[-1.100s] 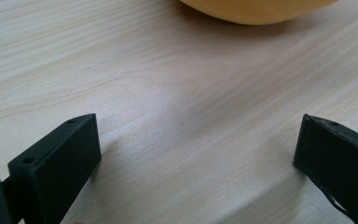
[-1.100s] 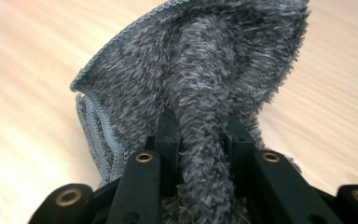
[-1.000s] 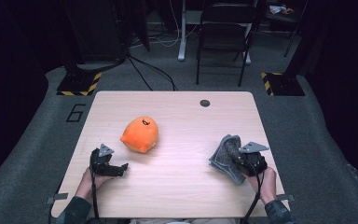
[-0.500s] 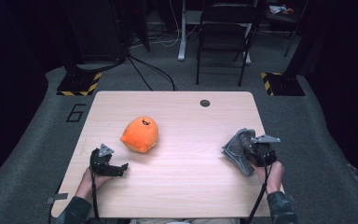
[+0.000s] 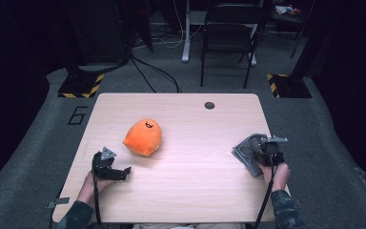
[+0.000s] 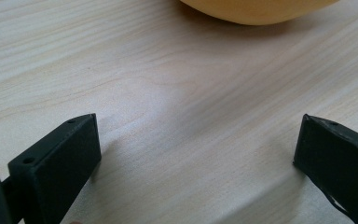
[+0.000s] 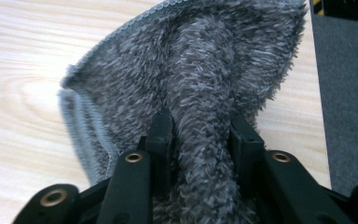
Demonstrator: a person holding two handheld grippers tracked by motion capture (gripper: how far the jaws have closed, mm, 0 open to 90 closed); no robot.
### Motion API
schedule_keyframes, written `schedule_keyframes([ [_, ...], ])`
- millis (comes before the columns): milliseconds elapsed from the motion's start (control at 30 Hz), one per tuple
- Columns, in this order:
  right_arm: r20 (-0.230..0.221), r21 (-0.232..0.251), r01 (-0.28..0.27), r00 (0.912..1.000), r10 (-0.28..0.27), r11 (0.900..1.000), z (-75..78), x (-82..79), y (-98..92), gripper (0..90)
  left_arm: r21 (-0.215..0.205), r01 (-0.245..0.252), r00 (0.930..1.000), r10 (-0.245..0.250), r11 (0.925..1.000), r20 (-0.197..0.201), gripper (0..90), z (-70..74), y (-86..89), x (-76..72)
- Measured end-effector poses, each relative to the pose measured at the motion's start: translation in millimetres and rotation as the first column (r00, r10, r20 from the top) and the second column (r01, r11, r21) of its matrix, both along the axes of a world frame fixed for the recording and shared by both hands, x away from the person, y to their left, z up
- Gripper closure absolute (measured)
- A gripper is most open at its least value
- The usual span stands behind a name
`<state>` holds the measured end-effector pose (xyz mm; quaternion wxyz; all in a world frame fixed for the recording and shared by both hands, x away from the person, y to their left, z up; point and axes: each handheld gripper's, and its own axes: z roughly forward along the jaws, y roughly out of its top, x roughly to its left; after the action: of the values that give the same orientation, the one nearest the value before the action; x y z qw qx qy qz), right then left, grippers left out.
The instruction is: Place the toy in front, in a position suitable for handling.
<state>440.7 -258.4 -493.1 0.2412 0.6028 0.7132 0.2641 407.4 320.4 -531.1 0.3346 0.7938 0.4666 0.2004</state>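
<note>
One wooden table (image 5: 186, 191) fills the middle of the high view. On it lie two soft things: one orange plush toy (image 5: 143, 137) left of centre and one grey fuzzy cloth (image 5: 248, 150) at the right edge. One round dark grommet (image 5: 209, 105) sits near the table's upper edge. Two grippers are counted: the left gripper (image 5: 116, 172) at lower left, the right gripper (image 5: 262, 152) at lower right. Behind, one folding chair (image 5: 231, 33) stands at upper centre, and two yellow-black striped floor plates (image 5: 81, 86) flank the table.

Lab: hazard-striped stand bases (image 5: 81, 88), floor cables (image 5: 155, 71)
</note>
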Motion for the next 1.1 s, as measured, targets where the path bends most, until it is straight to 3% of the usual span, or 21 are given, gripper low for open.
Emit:
schedule_keyframes([
  [100,-0.018,-0.006,0.022,0.9996,-0.022,1.000,-5.5,4.4,-2.0,64.0,0.000,0.000,1.0000,0.000,1.0000,0.000,0.0,0.0,0.0,0.0],
  [133,-0.045,-0.001,0.041,0.9981,-0.041,0.999,-8.7,6.4,-2.1,62.6,0.000,0.000,1.0000,0.000,1.0000,0.000,0.0,0.0,0.0,0.0],
  [300,-0.043,-0.017,0.048,0.9979,-0.048,0.999,-10.6,8.6,-1.0,57.7,0.000,0.000,1.0000,0.000,1.0000,0.000,0.0,0.0,0.0,0.0],
  [367,-0.041,-0.036,0.062,0.9971,-0.064,0.997,-10.9,9.1,-0.6,45.9,0.000,0.000,1.0000,0.000,1.0000,0.000,0.0,0.0,0.0,0.0],
  [400,-0.041,-0.026,0.070,0.9966,-0.071,0.997,-10.7,8.7,-3.4,32.2,0.000,0.000,1.0000,0.000,1.0000,0.000,0.0,0.0,0.0,0.0],
  [433,-0.041,-0.026,0.070,0.9966,-0.071,0.997,-10.7,8.7,-3.4,32.2,0.001,0.000,1.0000,0.000,1.0000,0.000,0.0,0.1,0.1,-0.1],
  [567,-0.030,0.006,0.060,0.9978,-0.059,0.998,-4.6,6.7,-7.1,14.7,0.007,0.002,1.0000,-0.002,1.0000,-0.004,0.0,0.5,0.6,-0.2],
  [700,-0.006,0.034,0.021,0.9998,-0.021,0.999,6.0,1.3,-6.3,10.9,0.007,-0.002,1.0000,0.002,1.0000,0.007,0.0,0.0,1.5,-0.2],
  [867,-0.025,0.074,-0.026,0.9993,0.027,0.997,13.5,-10.6,-1.5,5.6,0.074,-0.018,0.9984,0.022,0.9971,-0.051,0.0,7.5,1.0,2.8],
  [1000,-0.035,0.077,-0.043,0.9983,0.046,0.996,15.6,-24.3,1.9,4.3,0.040,-0.055,0.9957,0.058,0.9977,-0.072,0.6,12.0,5.6,3.8],
  [1100,-0.044,0.073,-0.061,0.9969,0.065,0.995,15.2,-29.3,4.5,3.6,0.006,-0.087,0.9952,0.088,0.9962,-0.045,0.0,20.7,8.5,1.8],
])
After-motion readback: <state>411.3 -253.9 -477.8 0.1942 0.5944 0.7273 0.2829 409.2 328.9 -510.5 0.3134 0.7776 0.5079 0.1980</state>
